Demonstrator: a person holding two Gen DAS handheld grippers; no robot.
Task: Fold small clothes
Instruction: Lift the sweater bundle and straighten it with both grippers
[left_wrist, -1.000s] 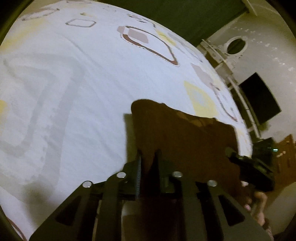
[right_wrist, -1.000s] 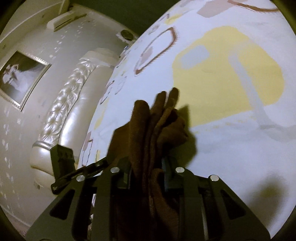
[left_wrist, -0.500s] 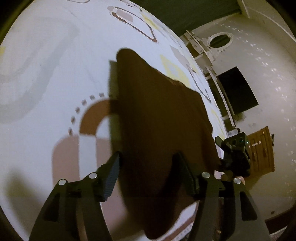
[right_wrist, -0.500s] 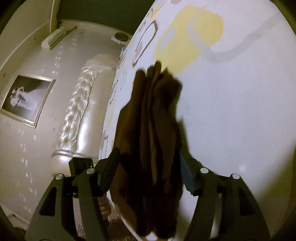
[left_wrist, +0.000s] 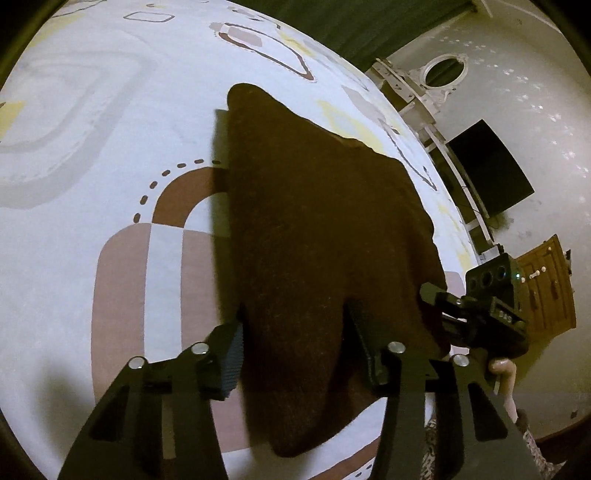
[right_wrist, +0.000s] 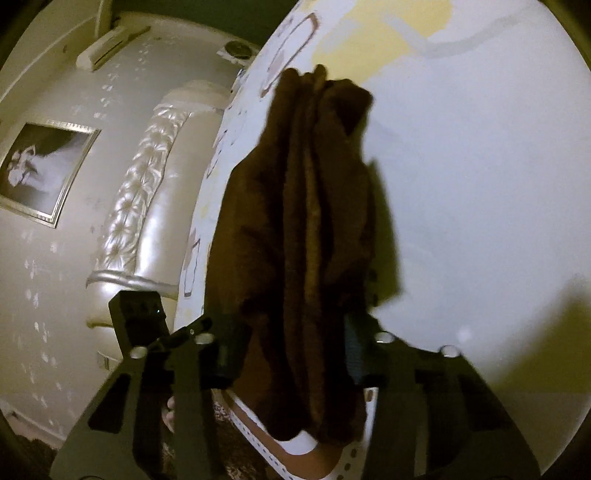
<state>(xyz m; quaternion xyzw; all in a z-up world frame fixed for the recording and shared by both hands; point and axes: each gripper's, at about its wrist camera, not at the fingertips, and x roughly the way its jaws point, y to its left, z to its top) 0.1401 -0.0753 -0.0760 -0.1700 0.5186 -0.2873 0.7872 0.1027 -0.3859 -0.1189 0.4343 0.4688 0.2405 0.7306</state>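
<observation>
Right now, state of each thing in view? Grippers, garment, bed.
left gripper: open, jaws either side of the garment
right gripper: open, jaws either side of the garment
brown garment: folded, lying on the bed, layered edges showing
patterned bedsheet: spread flat

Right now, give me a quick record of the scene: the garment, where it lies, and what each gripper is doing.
garment: brown cloth, folded, several layers bunched at one end
surface: patterned bedsheet
garment position: lying on the sheet, near end hanging past the bed edge
left gripper: jaws open, straddling the cloth
right gripper: jaws open, straddling the bunched end
background: headboard, framed picture, dark screen
</observation>
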